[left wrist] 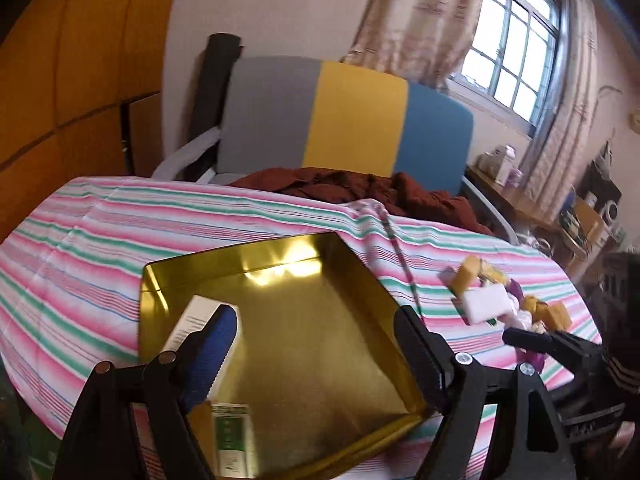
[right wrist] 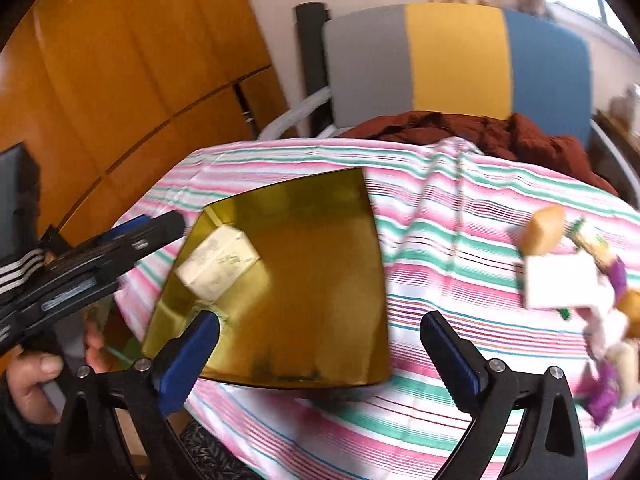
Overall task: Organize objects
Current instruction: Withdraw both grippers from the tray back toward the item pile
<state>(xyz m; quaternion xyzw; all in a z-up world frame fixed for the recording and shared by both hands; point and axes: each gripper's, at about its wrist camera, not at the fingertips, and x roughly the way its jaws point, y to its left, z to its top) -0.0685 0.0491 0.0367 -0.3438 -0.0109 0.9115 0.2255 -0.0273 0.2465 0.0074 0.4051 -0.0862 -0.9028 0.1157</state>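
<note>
Between picks, by the look of it: one white carton (right wrist: 218, 261) already lying in the gold tin tray (right wrist: 320, 280), mid-frame on the striped cloth (right wrist: 460, 248). Next, probably a reach to the loose pile of packets (right wrist: 568, 284) at right, well apart from the tray. Left gripper (left wrist: 316, 344) gaping over the tray, empty; right gripper (right wrist: 320, 344) likewise wide, nothing held.

Box (right wrist: 218, 266) in tray (right wrist: 320, 280); packets (right wrist: 568, 284) lie right.

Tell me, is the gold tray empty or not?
Not empty: one pale box lies inside the gold tray, near its left wall.
</note>
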